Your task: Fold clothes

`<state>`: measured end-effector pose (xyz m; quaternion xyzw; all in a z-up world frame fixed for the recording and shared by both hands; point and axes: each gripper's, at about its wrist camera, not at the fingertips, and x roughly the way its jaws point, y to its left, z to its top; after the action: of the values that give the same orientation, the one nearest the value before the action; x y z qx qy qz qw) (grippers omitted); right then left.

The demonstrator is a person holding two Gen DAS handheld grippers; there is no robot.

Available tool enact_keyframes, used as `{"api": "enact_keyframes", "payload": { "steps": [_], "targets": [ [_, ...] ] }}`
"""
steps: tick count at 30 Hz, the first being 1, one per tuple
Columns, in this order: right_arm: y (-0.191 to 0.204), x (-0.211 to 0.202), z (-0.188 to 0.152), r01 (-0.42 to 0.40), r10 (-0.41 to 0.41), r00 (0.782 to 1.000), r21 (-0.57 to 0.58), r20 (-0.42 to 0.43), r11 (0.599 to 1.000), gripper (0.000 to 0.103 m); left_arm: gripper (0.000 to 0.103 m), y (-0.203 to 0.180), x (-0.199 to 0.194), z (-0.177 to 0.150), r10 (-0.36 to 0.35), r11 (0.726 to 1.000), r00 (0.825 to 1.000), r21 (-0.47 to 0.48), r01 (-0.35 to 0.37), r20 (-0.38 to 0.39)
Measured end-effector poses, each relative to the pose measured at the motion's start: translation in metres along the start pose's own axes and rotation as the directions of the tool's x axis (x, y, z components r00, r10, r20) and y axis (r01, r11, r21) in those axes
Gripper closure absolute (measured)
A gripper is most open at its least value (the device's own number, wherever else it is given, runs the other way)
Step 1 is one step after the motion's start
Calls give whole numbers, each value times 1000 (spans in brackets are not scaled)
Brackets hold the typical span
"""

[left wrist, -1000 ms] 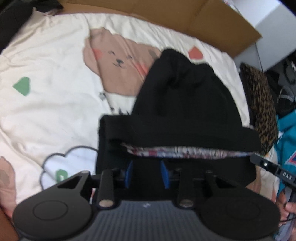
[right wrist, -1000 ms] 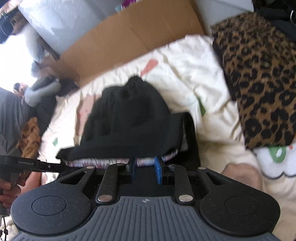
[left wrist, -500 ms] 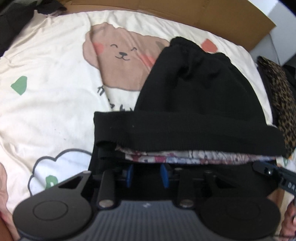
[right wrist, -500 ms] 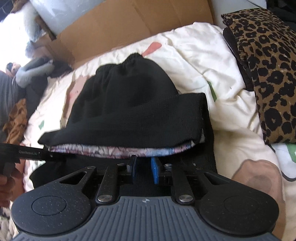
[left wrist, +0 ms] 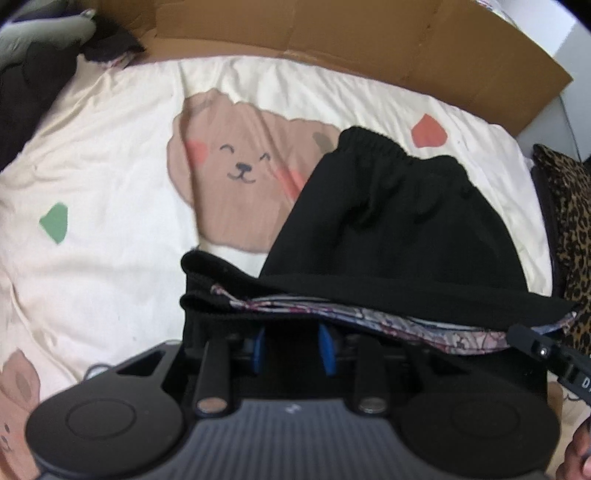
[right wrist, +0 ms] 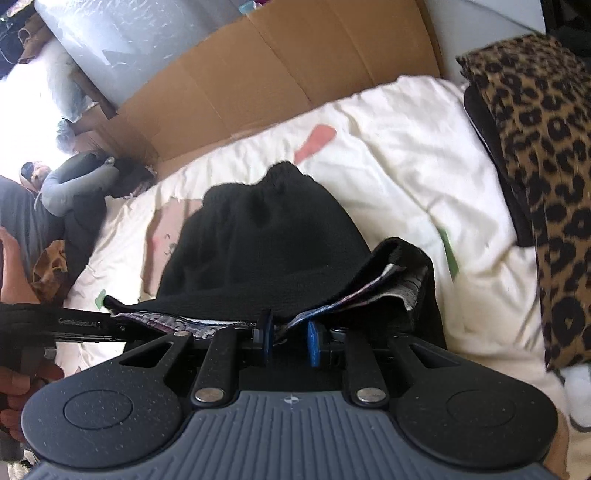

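Black skirt [left wrist: 399, 229], one, on the bear-print bedspread [left wrist: 110, 155] toward its right edge; hem lifted, pinched by left gripper [left wrist: 293, 349] and right gripper [right wrist: 290, 341], jaws narrow. One leopard-print pile [right wrist: 546, 155] at the right edge.

We see a black knitted garment [left wrist: 399, 229], matt and finely ribbed, with a gathered elastic waistband and a thin, smooth printed lining [left wrist: 369, 314] showing along its lifted hem. It lies on a cream cotton bedcover [left wrist: 110, 166], soft, creased and matt, printed with a brown bear. At the bedcover's far edge stands a sheet of plain brown cardboard [left wrist: 332, 33], dull and creased. At its right edge lies a leopard-print fabric [right wrist: 546, 147] with a short velvety nap. Each gripper body is black plastic, finely speckled and ridged, with bright metal pins and blue rubbery pads [right wrist: 314, 343].
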<state>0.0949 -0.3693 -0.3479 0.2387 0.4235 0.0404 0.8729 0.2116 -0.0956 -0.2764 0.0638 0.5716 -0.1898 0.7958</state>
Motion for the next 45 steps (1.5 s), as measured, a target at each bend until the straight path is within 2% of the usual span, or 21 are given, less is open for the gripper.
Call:
{"api": "enact_keyframes", "payload": {
  "steps": [5,8,13,17,20,26,33,36,37,39,40,42,45],
  "targets": [
    [4,-2,3,17,-17,1000,17,14,1000,80,72,14,8,9,-72,997,997,19,72,1],
    [3,12,7,38,-38,999,20,-9,999,80,72,24,21,17,-112,993,994,47,112,-9],
    [6,38,21,71,-69,997,28,-42,997,80,72,48,32,35,-150,988,989,46,149,11],
    [17,39,34,80,-81,995,-10,-55,997,81,72,62,28,41,-144,988,989,66,141,33],
    [22,29,41,109,-111,993,-56,-45,993,81,71,73,26,47,-153,987,987,53,151,40],
    [20,-5,33,100,-101,995,-63,-1,993,81,68,83,26,48,-182,979,983,95,179,29],
    [5,-8,25,217,-216,976,-120,16,969,81,64,83,21,40,-247,958,968,158,237,45],
    [-1,-21,32,227,-221,973,-111,64,968,80,62,87,16,42,-270,952,961,165,256,63],
    [-2,-28,35,216,-208,975,-101,84,971,79,62,89,15,42,-277,951,959,163,264,64],
    [-4,-40,41,196,-185,975,-87,120,977,63,62,90,15,42,-285,946,957,177,271,60],
    [-4,-42,42,198,-186,975,-94,123,976,60,62,90,15,42,-287,944,956,187,272,57],
    [-6,-42,44,203,-190,974,-104,123,974,60,61,90,19,40,-293,940,955,195,280,44],
    [-15,-28,40,211,-206,976,-94,67,973,60,61,90,26,35,-304,936,952,198,293,30]
  ]
}}
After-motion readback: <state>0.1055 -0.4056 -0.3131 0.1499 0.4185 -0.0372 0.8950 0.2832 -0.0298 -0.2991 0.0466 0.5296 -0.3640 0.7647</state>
